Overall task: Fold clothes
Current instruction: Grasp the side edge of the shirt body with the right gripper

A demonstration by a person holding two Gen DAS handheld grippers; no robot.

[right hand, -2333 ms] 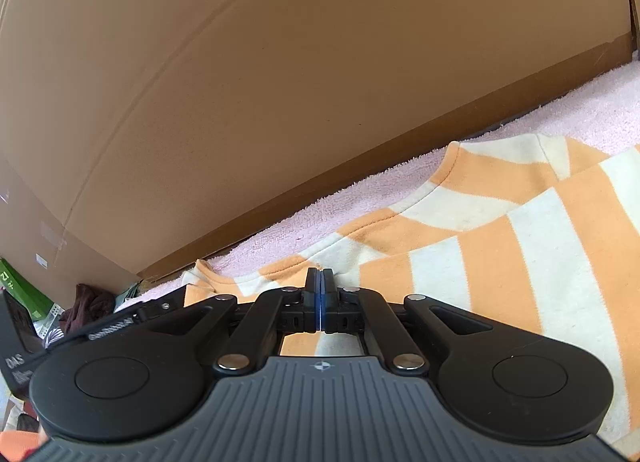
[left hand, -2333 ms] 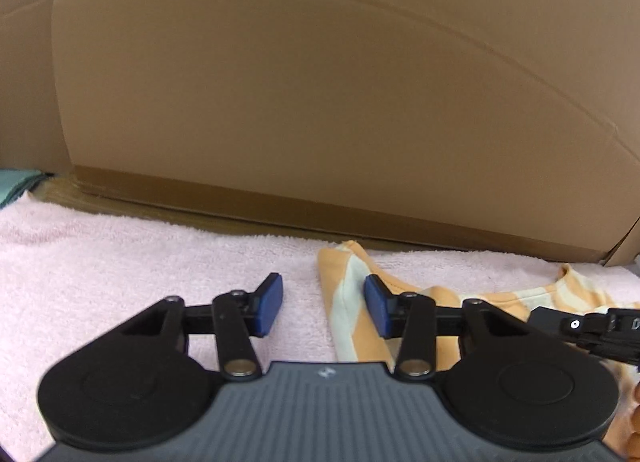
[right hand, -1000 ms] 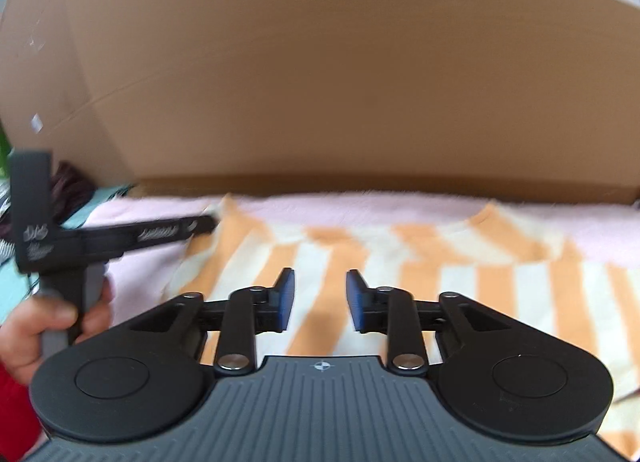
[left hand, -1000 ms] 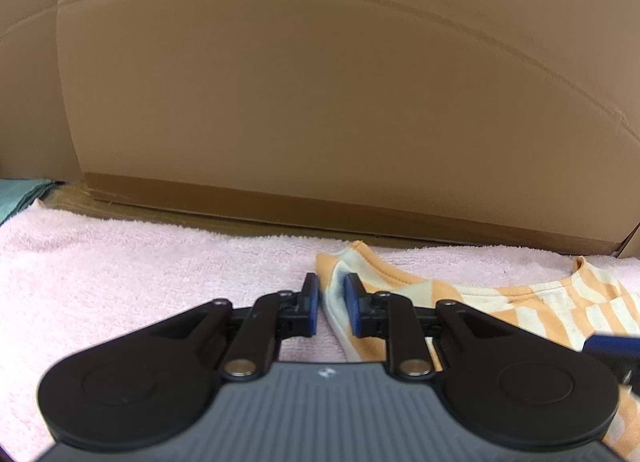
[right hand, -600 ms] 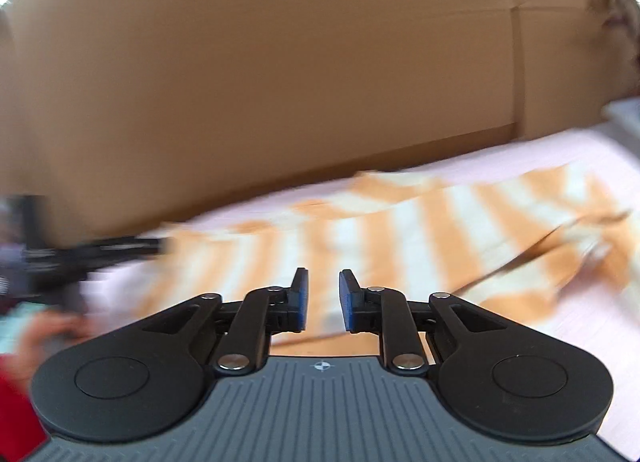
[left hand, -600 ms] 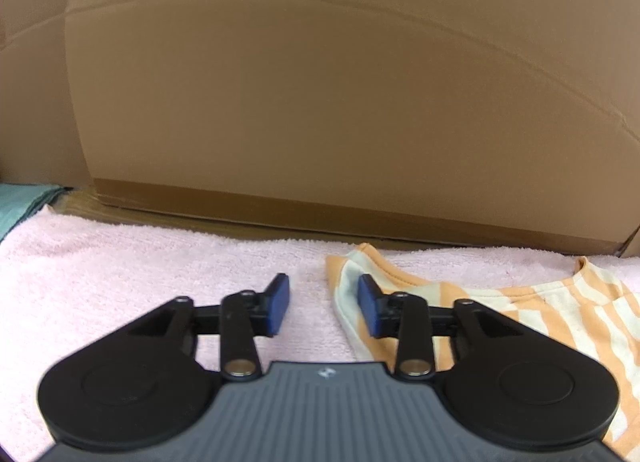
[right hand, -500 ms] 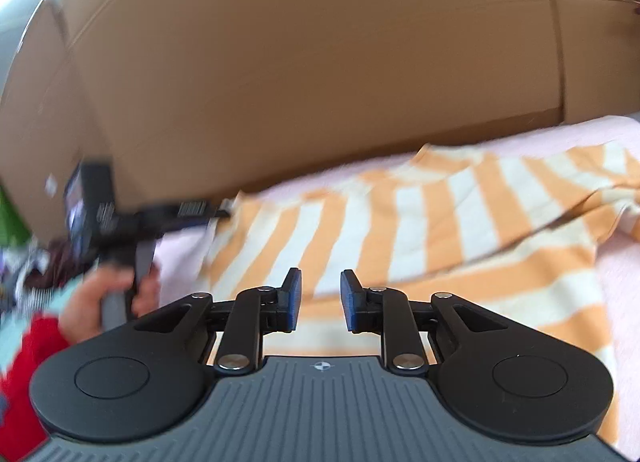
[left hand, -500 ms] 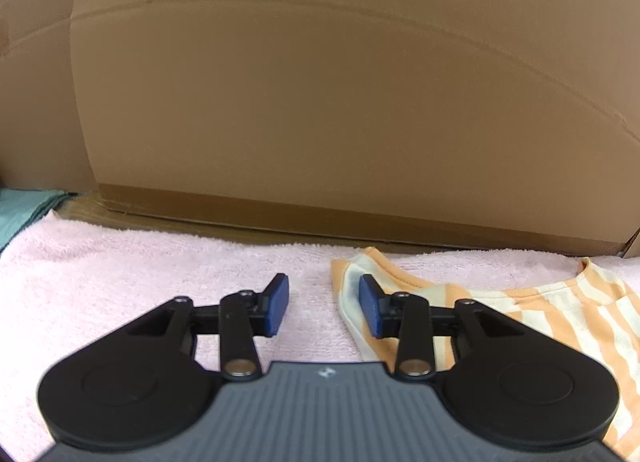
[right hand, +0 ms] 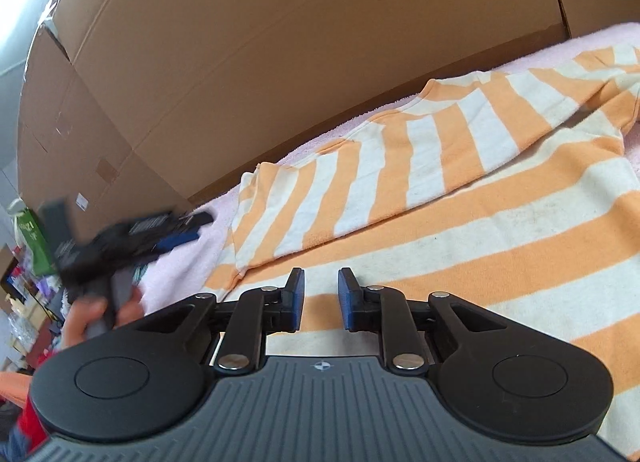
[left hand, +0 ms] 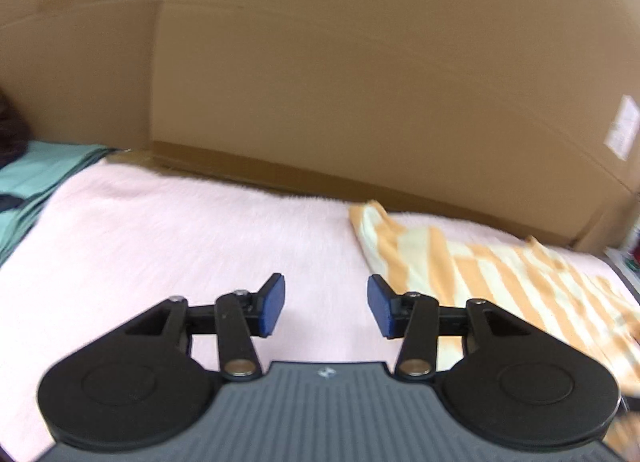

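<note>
Two handheld grippers hovering over an orange-and-cream striped cotton shirt (right hand: 460, 190) lying on a pink fleece blanket (left hand: 168, 246).
The left gripper (left hand: 326, 304) is opening its jaws wide over bare blanket; the right gripper (right hand: 321, 296) is keeping narrow, empty jaws above the shirt.

Big cardboard box (left hand: 360, 74) stands ahead of me, white label (left hand: 621, 128) at its right. Pink towel (left hand: 180, 246) spreads beneath. Teal cloth (left hand: 36, 174) at far left. Green bag (right hand: 34, 238) beyond.

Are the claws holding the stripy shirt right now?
No. The left claw is opening over the pink towel; the right claw hovers open above the shirt.
</note>
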